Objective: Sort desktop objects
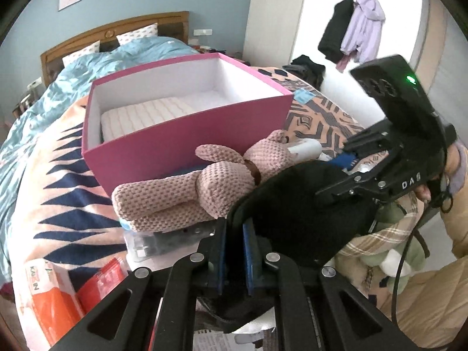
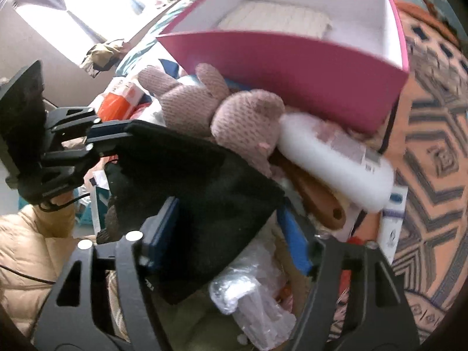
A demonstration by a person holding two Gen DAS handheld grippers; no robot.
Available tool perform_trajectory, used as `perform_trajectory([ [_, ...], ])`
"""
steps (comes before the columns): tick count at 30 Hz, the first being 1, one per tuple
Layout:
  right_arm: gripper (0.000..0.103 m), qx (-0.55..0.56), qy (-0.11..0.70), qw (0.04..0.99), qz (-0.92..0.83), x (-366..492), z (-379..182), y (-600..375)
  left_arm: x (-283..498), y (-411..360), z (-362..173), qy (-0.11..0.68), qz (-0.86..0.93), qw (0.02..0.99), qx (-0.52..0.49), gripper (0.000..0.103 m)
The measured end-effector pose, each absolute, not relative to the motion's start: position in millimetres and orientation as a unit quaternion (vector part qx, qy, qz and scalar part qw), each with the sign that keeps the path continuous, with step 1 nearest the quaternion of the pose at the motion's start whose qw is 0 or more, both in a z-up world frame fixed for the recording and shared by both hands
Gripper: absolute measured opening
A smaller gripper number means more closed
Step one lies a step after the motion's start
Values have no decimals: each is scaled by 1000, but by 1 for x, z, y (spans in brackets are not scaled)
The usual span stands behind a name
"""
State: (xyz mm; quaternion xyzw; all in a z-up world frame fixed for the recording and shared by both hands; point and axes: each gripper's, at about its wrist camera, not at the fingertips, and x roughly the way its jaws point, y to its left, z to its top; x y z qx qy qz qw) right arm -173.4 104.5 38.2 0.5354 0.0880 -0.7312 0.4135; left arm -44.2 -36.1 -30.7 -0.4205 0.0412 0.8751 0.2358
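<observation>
A black cloth pouch point(image 1: 304, 204) hangs between both grippers above the clutter; it also shows in the right wrist view point(image 2: 204, 187). My left gripper point(image 1: 235, 251) is shut on its near edge. My right gripper point(image 2: 231, 228) stands open around the pouch's other end, and it shows in the left wrist view point(image 1: 345, 187) over the pouch. A pink knitted plush rabbit point(image 1: 204, 187) lies in front of an open pink box point(image 1: 187, 134) with white insides. The box point(image 2: 292, 67) and the rabbit point(image 2: 222, 111) show behind the pouch.
A white bottle point(image 2: 336, 158), a wooden handle point(image 2: 318, 201) and clear plastic wrap point(image 2: 251, 295) lie in the pile. Orange packets point(image 1: 58, 295) lie at the left. A green plush point(image 1: 400, 251) sits on plaid cloth at the right. A patterned blanket point(image 1: 58, 175) covers the surface.
</observation>
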Motion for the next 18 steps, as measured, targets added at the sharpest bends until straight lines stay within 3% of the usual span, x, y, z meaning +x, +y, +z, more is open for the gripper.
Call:
perform_trajectory([
  [3, 25, 506, 111, 418, -746, -164, 45, 102, -44, -40, -29, 32, 877, 235, -418, 9],
  [6, 11, 460, 128, 418, -773, -152, 58, 102, -44, -41, -26, 26, 881, 231, -412, 9],
  [18, 5, 363, 130, 413, -825, -139, 95, 100, -54, -58, -3, -5, 903, 208, -376, 9],
])
